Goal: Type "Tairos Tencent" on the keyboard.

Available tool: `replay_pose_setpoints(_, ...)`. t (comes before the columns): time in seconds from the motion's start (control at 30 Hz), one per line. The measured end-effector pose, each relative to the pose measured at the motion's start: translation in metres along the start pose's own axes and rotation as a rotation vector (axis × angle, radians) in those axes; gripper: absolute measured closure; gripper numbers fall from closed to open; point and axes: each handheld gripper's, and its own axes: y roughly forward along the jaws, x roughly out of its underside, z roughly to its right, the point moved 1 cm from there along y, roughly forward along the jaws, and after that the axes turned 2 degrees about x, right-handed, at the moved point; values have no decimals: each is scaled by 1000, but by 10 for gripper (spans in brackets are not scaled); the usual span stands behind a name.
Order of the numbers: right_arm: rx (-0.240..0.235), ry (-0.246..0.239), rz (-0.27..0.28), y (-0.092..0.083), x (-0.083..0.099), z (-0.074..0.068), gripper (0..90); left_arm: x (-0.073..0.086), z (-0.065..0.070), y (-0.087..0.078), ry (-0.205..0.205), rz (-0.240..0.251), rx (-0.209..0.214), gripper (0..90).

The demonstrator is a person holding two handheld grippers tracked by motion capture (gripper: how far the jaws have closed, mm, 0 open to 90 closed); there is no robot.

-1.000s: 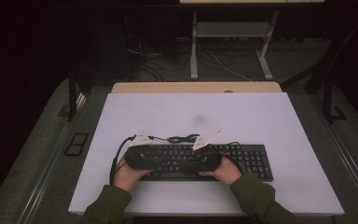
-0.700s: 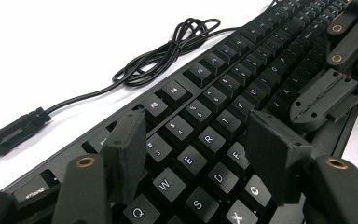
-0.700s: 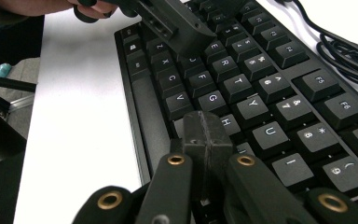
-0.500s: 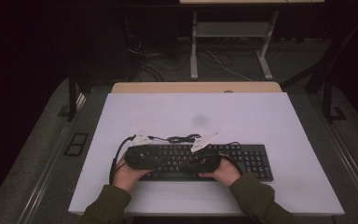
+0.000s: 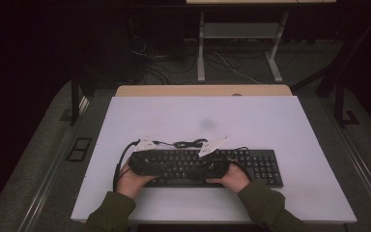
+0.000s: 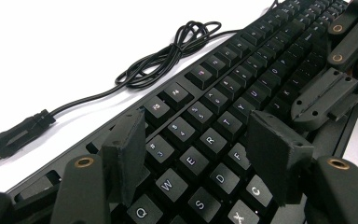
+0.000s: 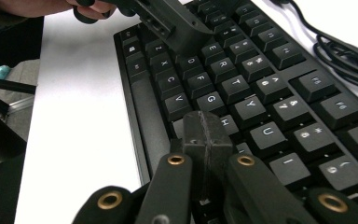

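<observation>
A black keyboard (image 5: 261,164) lies near the front edge of the white table (image 5: 198,116). My left gripper (image 6: 200,154) stands open over its left-hand keys (image 6: 209,140), with nothing between the pads. My right gripper (image 7: 207,140) is shut and empty, its tip low over the keys near H; whether it touches one I cannot tell. In the high view the left gripper (image 5: 166,166) and right gripper (image 5: 199,169) point at each other above the keyboard. The right gripper (image 6: 317,100) also appears in the left gripper view, and a left finger (image 7: 186,32) in the right gripper view.
The keyboard's black cable (image 5: 188,143) lies coiled just behind it, with its USB plug (image 6: 18,135) loose on the table. A wooden table edge (image 5: 203,90) and metal frame legs (image 5: 201,48) stand beyond. The floor around is dark.
</observation>
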Motion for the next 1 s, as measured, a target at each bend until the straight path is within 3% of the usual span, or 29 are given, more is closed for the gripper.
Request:
replay_pose_setpoints(0.2,-2,14,28,-4,-1,2,857,0,0,-1,0,2,1,377)
replay_pose_setpoints(0.53,31,47,75,-11,-1,9,651,0,3,-5,2,5,8,398)
replay_pose_setpoints(0.77,56,80,102,-15,0,15,506,1,7,-9,-6,13,36,472)
replay_pose_setpoints(1.0,100,103,126,-18,1,22,366,6,12,-14,-18,9,64,612)
